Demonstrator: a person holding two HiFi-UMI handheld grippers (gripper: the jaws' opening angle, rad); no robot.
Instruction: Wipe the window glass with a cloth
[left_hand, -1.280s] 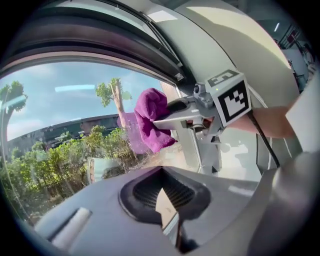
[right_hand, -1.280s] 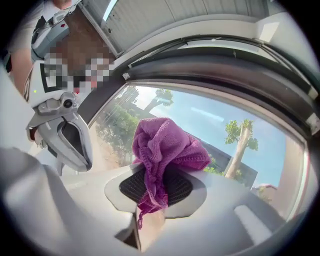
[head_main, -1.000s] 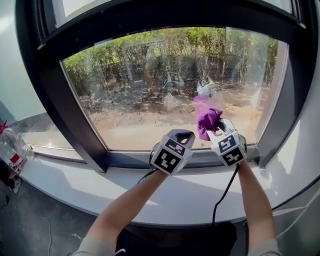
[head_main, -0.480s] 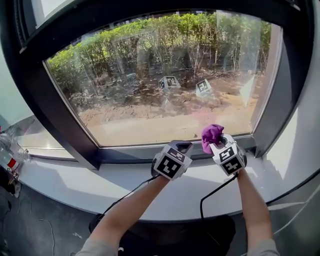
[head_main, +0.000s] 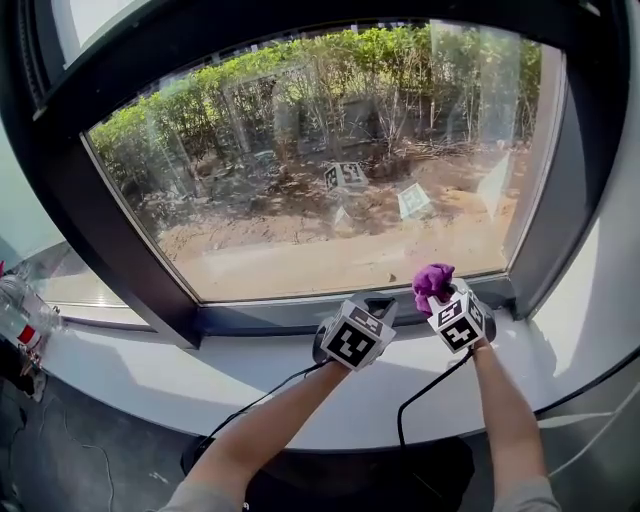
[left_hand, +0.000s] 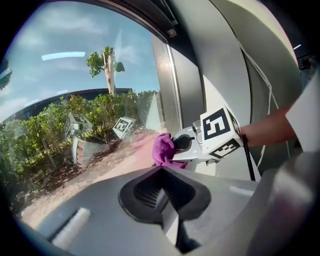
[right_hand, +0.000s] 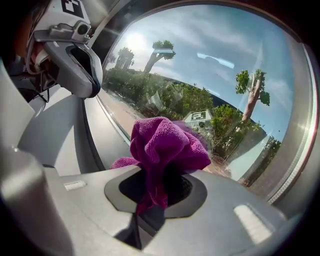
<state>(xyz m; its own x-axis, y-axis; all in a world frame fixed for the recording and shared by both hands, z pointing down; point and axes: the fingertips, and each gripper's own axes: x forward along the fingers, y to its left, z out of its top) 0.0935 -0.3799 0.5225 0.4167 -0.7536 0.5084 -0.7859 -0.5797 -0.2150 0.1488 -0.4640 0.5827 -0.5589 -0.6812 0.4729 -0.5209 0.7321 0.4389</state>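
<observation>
The window glass (head_main: 330, 160) fills the black frame ahead and shows bushes and bare ground outside. My right gripper (head_main: 436, 293) is shut on a bunched purple cloth (head_main: 432, 280), held low near the pane's bottom right corner, just above the lower frame bar. In the right gripper view the purple cloth (right_hand: 166, 146) bulges out of the shut jaws, close to the glass (right_hand: 210, 85). My left gripper (head_main: 375, 308) sits beside it to the left, over the sill, shut and holding nothing. From the left gripper view the cloth (left_hand: 163, 149) and the right gripper (left_hand: 176, 147) show ahead.
A white sill (head_main: 200, 375) runs under the black window frame (head_main: 130, 260). A clear plastic bottle (head_main: 20, 315) stands at the far left of the sill. Black cables (head_main: 425, 390) hang from both grippers over the sill's edge.
Both grippers have come down from the lower part of the pane to the bottom frame bar, the right one carrying the cloth. The head view has shifted slightly.
</observation>
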